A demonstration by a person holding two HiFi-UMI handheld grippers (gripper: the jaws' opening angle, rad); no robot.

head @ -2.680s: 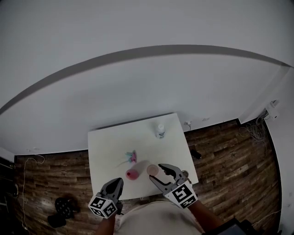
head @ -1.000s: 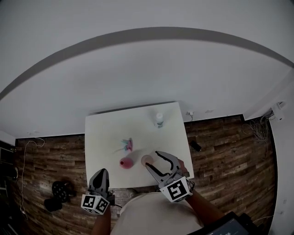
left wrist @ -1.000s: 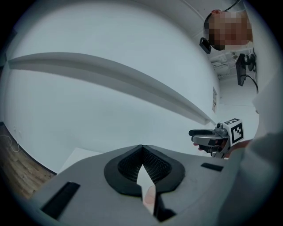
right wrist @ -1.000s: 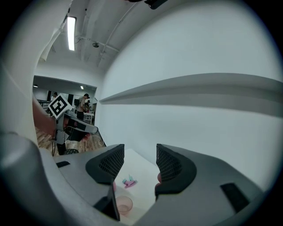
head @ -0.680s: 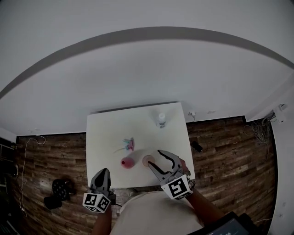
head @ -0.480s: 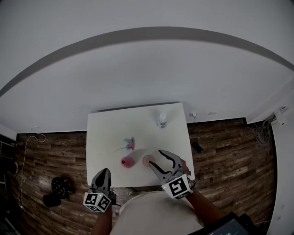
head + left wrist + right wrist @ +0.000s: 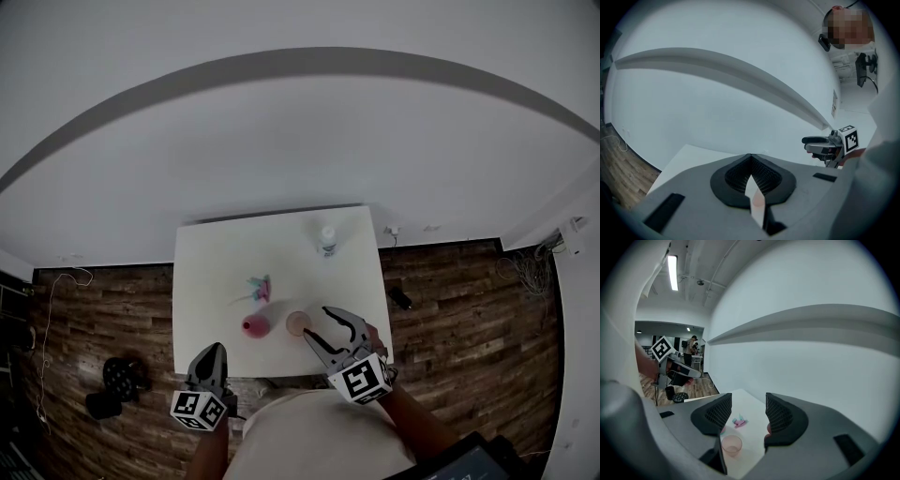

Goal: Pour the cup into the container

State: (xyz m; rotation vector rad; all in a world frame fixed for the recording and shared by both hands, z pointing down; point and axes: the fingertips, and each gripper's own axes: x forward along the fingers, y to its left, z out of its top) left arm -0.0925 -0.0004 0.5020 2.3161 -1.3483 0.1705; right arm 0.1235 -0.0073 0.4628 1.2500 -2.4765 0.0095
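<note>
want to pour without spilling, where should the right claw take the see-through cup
Take the see-through cup by its round side wall, about mid-height, coming level from the near edge of the table. It stands upright, mouth open upward, so a grip over the rim could hinder pouring. The open right claw faces it from that side.

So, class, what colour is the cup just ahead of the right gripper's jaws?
The small plastic cup is pale translucent pink, clearest in the right gripper view.

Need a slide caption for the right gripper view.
Right hand-held gripper, jaws open, facing a clear cup on the white table.
</note>
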